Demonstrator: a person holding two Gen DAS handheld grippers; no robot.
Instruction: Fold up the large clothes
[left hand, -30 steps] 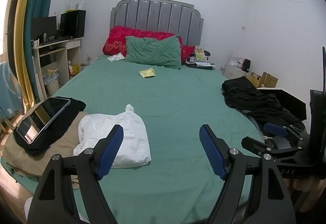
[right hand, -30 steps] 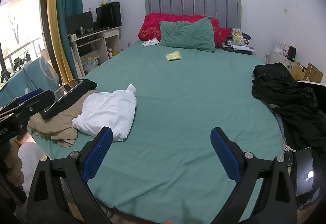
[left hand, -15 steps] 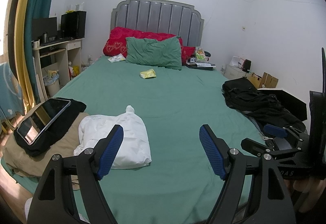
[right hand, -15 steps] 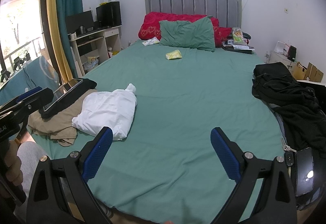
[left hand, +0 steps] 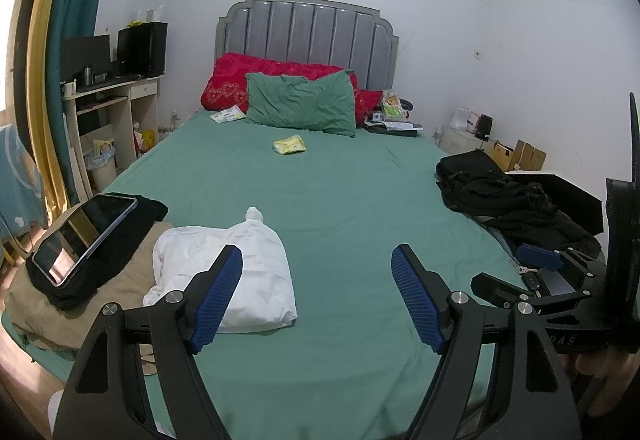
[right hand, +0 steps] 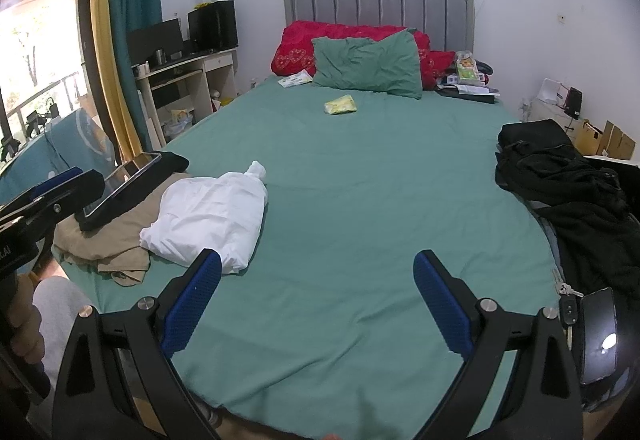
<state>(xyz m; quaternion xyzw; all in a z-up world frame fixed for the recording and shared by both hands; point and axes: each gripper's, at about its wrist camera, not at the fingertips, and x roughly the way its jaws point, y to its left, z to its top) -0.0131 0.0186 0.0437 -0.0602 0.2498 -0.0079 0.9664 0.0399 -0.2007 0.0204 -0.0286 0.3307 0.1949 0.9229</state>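
Above foot of green bed (left hand: 340, 199), left hand-held gripper (left hand: 316, 300) and right hand-held gripper (right hand: 316, 300) both spread wide, empty, white garment (left hand: 228, 276) bunched at bed's left edge, black clothes (right hand: 560, 175) heaped at right edge.

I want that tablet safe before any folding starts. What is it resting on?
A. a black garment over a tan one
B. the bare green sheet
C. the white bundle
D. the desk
A: the tablet lies tilted on a black garment atop the tan garment at the bed's left edge, beside the white bundle.
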